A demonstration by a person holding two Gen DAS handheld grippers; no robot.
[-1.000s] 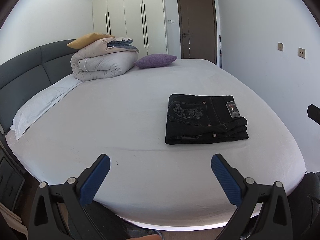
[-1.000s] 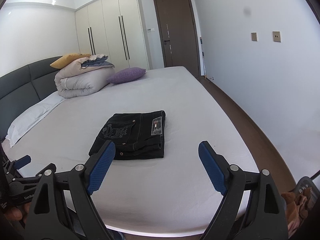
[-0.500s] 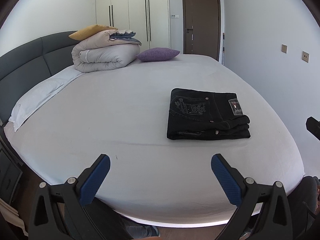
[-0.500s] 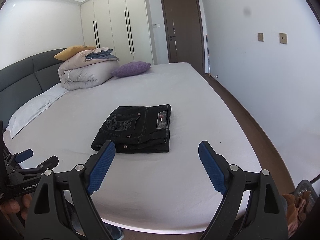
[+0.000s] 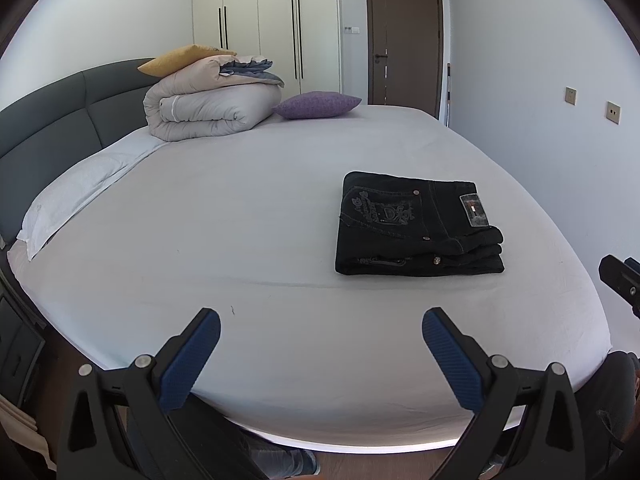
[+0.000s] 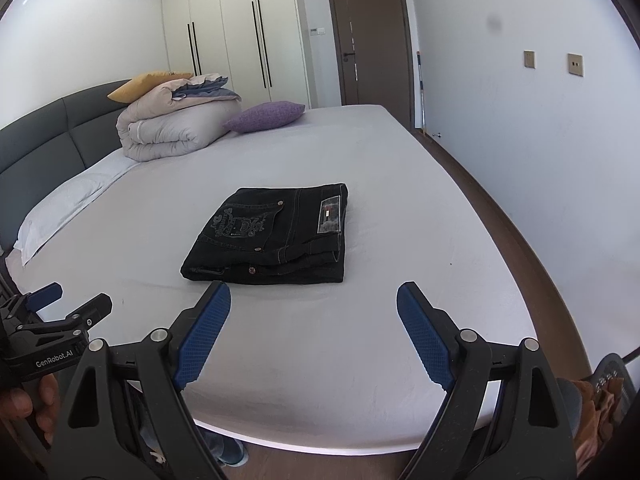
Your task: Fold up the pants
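On the bed point(image 5: 248, 216), toward its near right part, the black jeans point(image 5: 416, 226) lie folded into a compact rectangle, back pocket and waistband label facing up. The left tool point(image 5: 320, 354) and right tool point(image 6: 314, 330) both hover over the near edge of the bed, fingers spread wide apart, holding nothing, clear of the jeans. At the far left, a folded duvet point(image 5: 208, 110) and purple cushion point(image 5: 318, 105) rest near the headboard point(image 5: 52, 120).

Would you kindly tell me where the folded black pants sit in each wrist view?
Left wrist: the folded black pants lie right of centre on the bed.
Right wrist: the pants lie near the centre, just beyond the left blue pad.
Shared landmark: the purple pillow beside the rolled duvet.
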